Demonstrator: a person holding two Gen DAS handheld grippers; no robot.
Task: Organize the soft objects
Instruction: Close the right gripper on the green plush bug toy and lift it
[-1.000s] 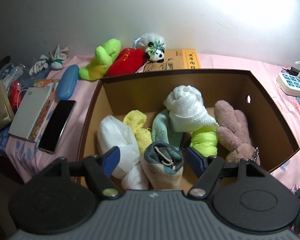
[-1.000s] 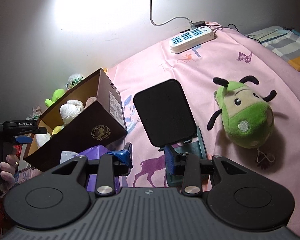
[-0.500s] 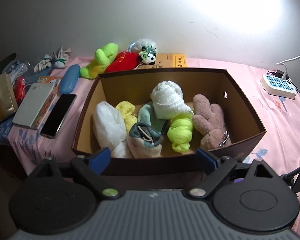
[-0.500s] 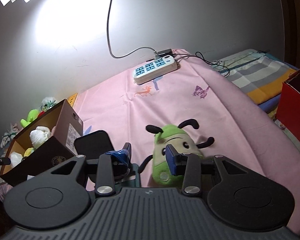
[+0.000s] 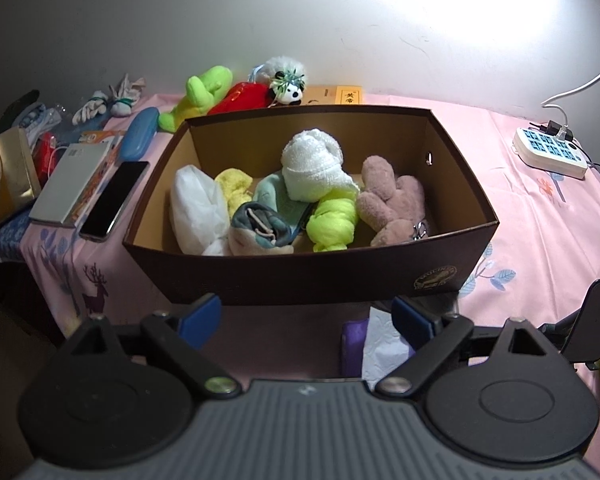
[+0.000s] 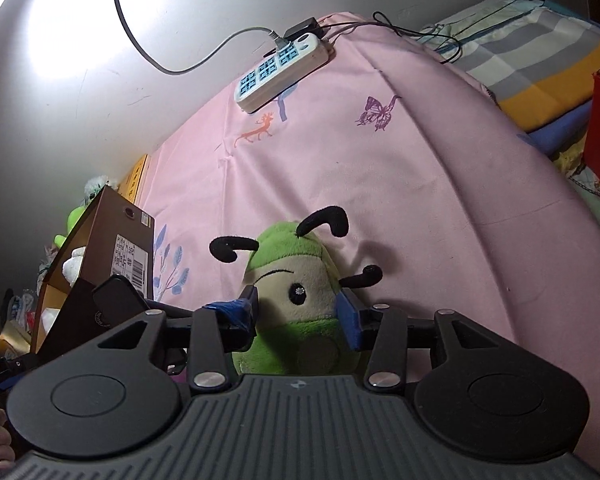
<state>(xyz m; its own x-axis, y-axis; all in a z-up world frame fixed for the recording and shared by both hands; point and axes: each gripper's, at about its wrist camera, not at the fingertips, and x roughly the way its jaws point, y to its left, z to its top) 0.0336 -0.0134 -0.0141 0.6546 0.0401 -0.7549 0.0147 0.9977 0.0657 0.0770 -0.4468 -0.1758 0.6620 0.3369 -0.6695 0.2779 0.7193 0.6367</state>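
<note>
The right tongs (image 6: 296, 312) have just been opening around the green bug plush (image 6: 292, 280), unclamped, while the left tongs (image 5: 306, 314), wide apart and empty, have backed off the filled box (image 5: 300, 276).

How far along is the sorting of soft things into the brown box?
Done: several soft items already lie in the brown box, including a white towel roll and a pink plush. In hand: the right gripper, jaws just opening, straddles the green bug plush on the pink sheet, not yet gripped. The left gripper is open and empty. Left: the plush toys behind the box.
</note>
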